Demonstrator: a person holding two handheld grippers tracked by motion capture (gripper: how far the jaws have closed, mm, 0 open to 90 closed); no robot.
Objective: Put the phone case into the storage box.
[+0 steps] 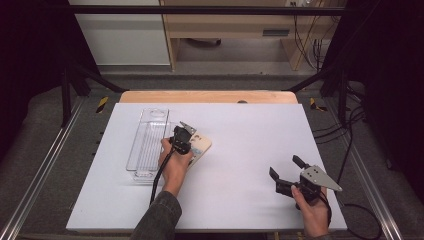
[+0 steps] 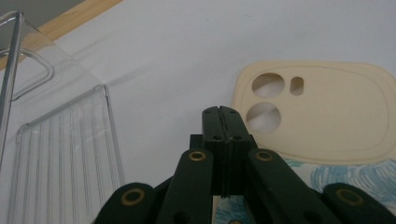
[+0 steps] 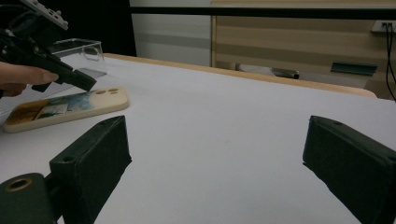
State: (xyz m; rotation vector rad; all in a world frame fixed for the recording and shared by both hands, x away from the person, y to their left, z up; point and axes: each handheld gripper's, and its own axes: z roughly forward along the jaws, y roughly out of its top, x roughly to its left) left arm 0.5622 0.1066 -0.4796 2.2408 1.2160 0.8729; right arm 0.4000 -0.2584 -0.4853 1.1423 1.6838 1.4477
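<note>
Found left gripper closed and empty over phone case lying flat beside clear tray toward bench's left edge, right gripper wide open, empty, near right front corner; recommended opening before descending.

No readable text, labels, numbers or signs

Even overhead light — soft, slightly blurred
</note>
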